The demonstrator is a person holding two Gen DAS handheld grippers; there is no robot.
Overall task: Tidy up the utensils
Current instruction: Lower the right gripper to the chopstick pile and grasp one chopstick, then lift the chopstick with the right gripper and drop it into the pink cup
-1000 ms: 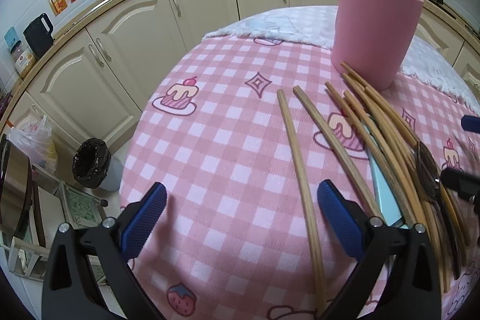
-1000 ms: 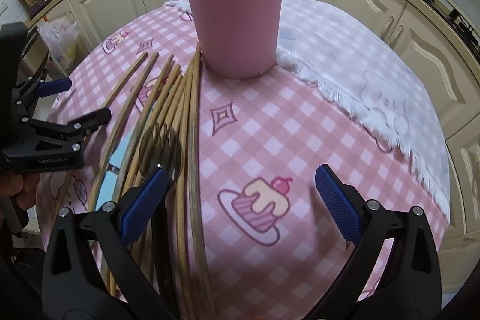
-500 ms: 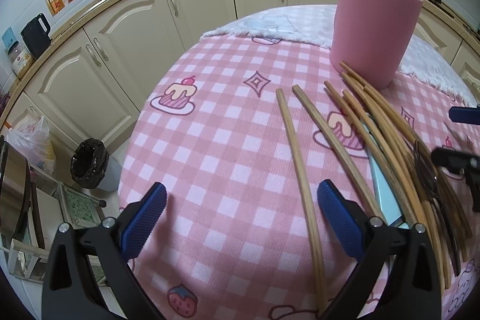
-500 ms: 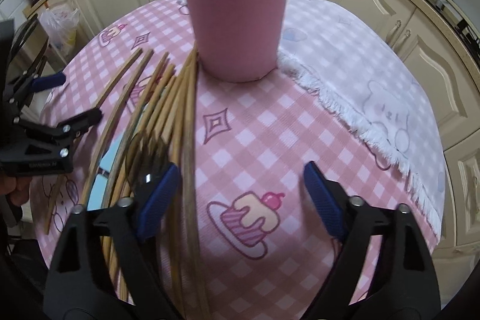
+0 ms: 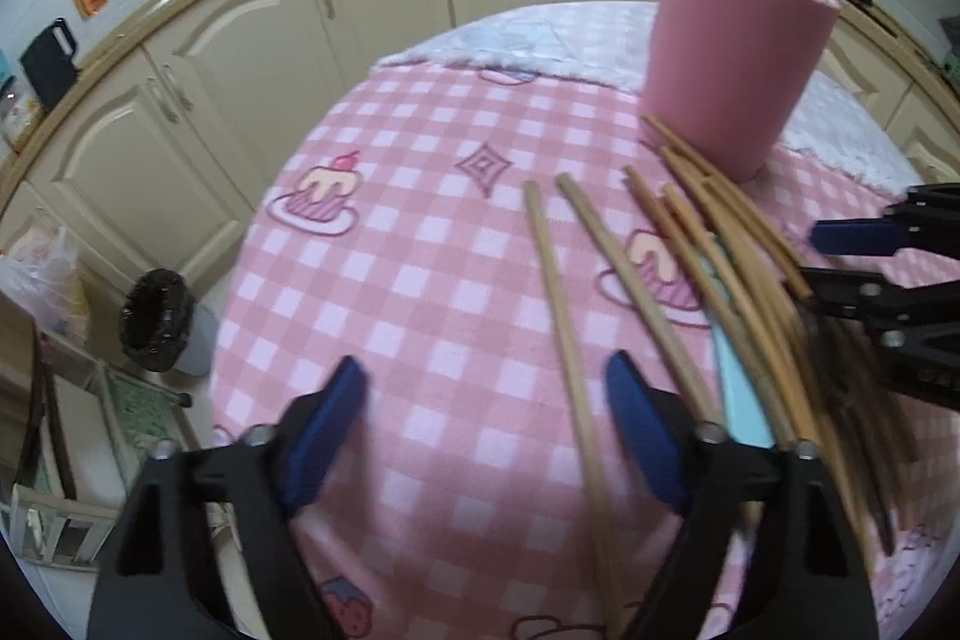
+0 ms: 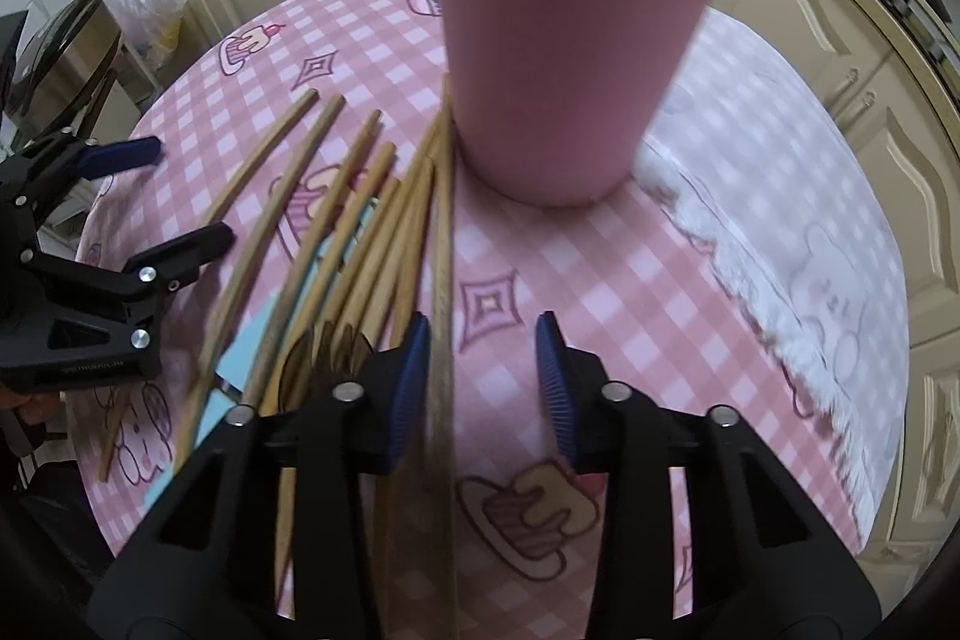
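A tall pink cup (image 6: 570, 58) stands upright on the pink checked tablecloth (image 6: 540, 274), straight ahead of the right gripper (image 6: 483, 388). Its top is open and the inside wall looks white. I cannot see down to the bottom, so I cannot tell if anything is in it.

A bunch of long wooden chopsticks (image 6: 384, 220) lies flat on the cloth, fanned out. Their far ends point at the cup, and the nearest ones reach right up to its base. A dark fork (image 6: 327, 352) lies mixed in with them, just to the left of the right gripper's left finger. Something flat and light blue (image 6: 252, 340) lies under the sticks.

The right gripper has just been closing and its jaws are now narrow. One chopstick (image 6: 443, 244) lies between the two blue pads (image 6: 552, 382), close by the left one. The right pad is still apart from it, so the stick is not pinched.

The left gripper (image 5: 486, 436) has just been closing a bit too, but its jaws are still fairly wide. One chopstick (image 5: 558, 304) runs along the cloth between its fingers, and the pads do not touch it. The rest of the sticks lie to its right. From this gripper, the cup (image 5: 735, 58) is ahead and to the right
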